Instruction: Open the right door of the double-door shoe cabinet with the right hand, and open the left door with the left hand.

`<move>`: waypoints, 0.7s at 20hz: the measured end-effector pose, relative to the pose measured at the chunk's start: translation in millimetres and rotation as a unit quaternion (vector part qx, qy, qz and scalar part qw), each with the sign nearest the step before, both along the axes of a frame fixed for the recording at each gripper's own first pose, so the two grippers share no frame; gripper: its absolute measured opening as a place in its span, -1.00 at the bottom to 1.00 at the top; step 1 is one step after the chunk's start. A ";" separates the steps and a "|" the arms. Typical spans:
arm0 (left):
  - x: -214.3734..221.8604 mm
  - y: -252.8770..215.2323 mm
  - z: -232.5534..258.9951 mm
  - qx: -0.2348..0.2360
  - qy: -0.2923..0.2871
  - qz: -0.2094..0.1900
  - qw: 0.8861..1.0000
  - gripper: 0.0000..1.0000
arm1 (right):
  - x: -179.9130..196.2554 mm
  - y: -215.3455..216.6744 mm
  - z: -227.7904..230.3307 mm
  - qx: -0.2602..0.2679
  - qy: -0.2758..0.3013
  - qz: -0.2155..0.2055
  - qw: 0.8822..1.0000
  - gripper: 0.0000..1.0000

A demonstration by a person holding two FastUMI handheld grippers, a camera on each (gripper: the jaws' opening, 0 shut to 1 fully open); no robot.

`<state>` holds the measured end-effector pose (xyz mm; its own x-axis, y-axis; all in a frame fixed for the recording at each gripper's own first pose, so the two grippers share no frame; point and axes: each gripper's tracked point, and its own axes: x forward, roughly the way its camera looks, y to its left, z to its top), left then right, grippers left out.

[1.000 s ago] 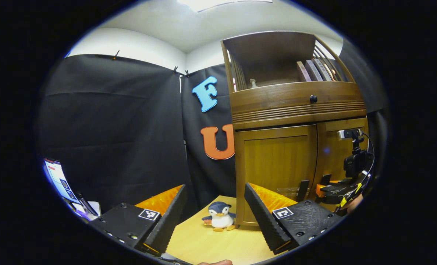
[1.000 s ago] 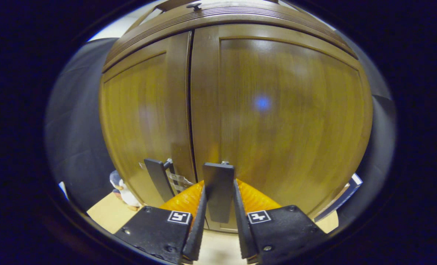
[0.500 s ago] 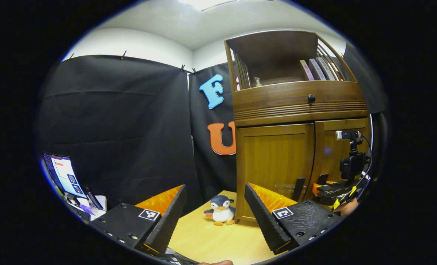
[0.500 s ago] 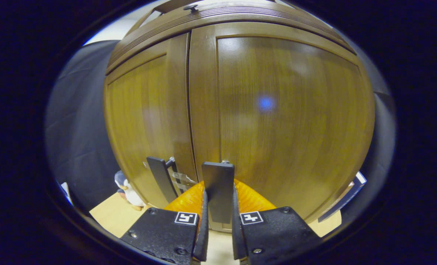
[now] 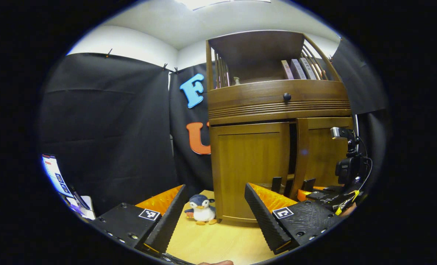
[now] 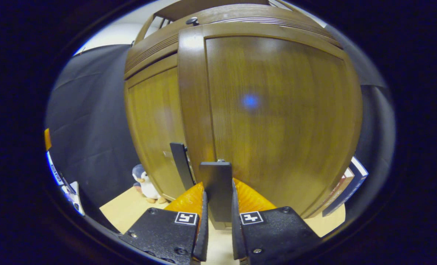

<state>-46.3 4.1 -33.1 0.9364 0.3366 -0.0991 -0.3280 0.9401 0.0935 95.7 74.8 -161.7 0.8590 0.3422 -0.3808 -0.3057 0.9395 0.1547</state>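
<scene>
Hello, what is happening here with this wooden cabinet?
A person holds a two-finger gripper in each hand in front of a wooden shoe cabinet. The right gripper is shut on the dark handle of the right door, which stands slightly ajar, with a dark gap beside the left door. The left door looks closed. The left gripper is open, holds nothing and is apart from the cabinet. A toy penguin sits on the table.

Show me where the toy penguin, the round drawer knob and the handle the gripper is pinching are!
toy penguin (image 5: 202, 211), left gripper view, on its white belly.
drawer knob (image 5: 287, 96), left gripper view, on its round face.
right door handle (image 6: 215, 184), right gripper view, on its flat front.
</scene>
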 end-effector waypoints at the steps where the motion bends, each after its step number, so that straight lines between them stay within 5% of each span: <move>1: 7.6 -4.7 -2.0 -0.004 0.003 -0.017 1.000 0.91 | -4.6 -3.3 -0.2 0.000 -0.003 -0.003 1.000 -0.42; 14: 44.7 -14.2 -6.6 0.001 0.010 -0.123 0.992 0.91 | -53.7 -31.1 5.0 0.001 -0.030 -0.048 0.998 -0.42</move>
<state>-1.7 -10.1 -39.7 0.9882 0.0984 -0.1176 -0.0870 0.9913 0.0990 42.0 43.7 -156.6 0.9088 0.2586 -0.3274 -0.2238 0.9645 0.1405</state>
